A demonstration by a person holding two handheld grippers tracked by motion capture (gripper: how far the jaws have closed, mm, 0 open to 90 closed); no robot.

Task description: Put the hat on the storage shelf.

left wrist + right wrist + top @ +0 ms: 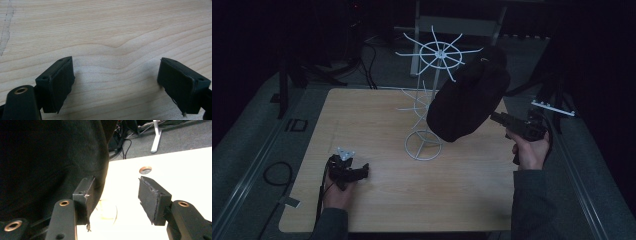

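1. Two grippers are in use. The left gripper (116, 82) has its jaws spread wide with nothing but bare wood grain between them; its pads (61, 80) sit low over the table (377, 125).
2. The right gripper (115, 195) also has its jaws apart with nothing between them. Its left pad (86, 195) sits at the edge of the black cap (50, 162); whether it touches the fabric cannot be determined.
3. In the high view, the left gripper (354, 172) rests near the table's front-left edge, held by the left hand (337, 195).
4. The right gripper (502, 119) is held by the right hand (529, 150) at the table's right edge, pointing toward the cap (469, 95).
5. The cap hangs on the white wire rack (437, 52), which stands at mid-table. Its long axis runs diagonally, upper right to lower left.
6. The cap hides part of the rack's stem and lower arms. The surroundings are too dark to make out.
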